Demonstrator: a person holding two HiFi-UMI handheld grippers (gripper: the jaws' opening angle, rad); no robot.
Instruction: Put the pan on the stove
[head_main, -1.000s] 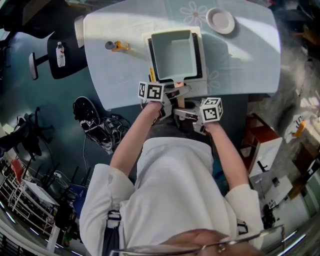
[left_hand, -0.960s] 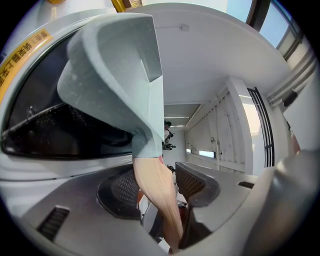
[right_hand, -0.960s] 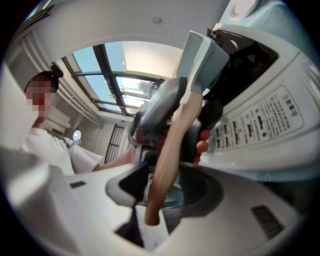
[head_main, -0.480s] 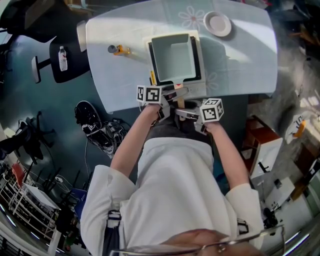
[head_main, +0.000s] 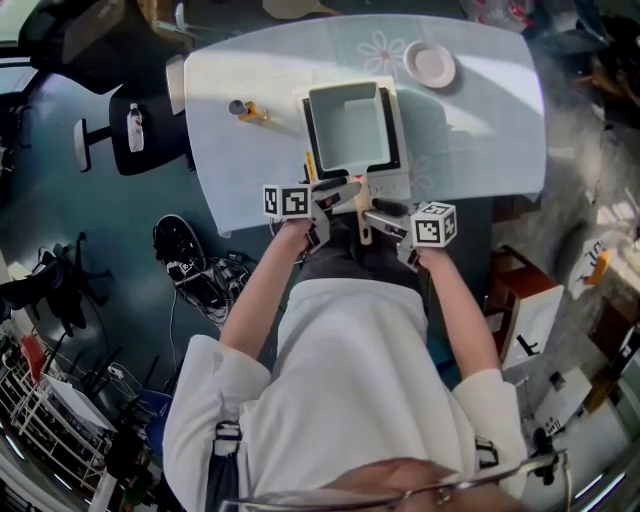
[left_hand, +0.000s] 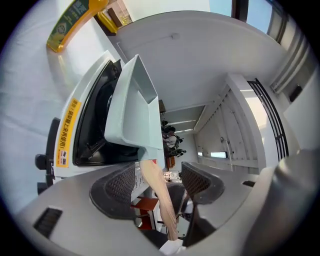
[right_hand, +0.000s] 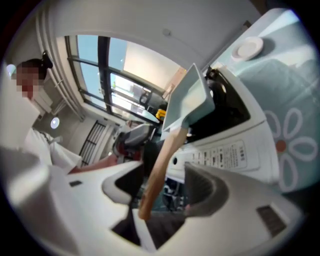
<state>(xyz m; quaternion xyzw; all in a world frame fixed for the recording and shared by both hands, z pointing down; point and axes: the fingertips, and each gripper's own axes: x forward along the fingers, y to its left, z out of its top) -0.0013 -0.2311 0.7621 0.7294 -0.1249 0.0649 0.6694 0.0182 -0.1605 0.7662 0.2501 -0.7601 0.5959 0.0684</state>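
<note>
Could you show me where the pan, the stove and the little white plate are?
pan (head_main: 350, 128): head view, its inner floor.
stove (head_main: 392, 184): head view, white front panel.
plate (head_main: 430, 63): head view, its centre.

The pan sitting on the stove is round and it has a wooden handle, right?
Not quite. The pan is square, not round: the head view shows its straight sides and corners from above. The rest is right. It sits on the stove, and it has a wooden handle.
</note>
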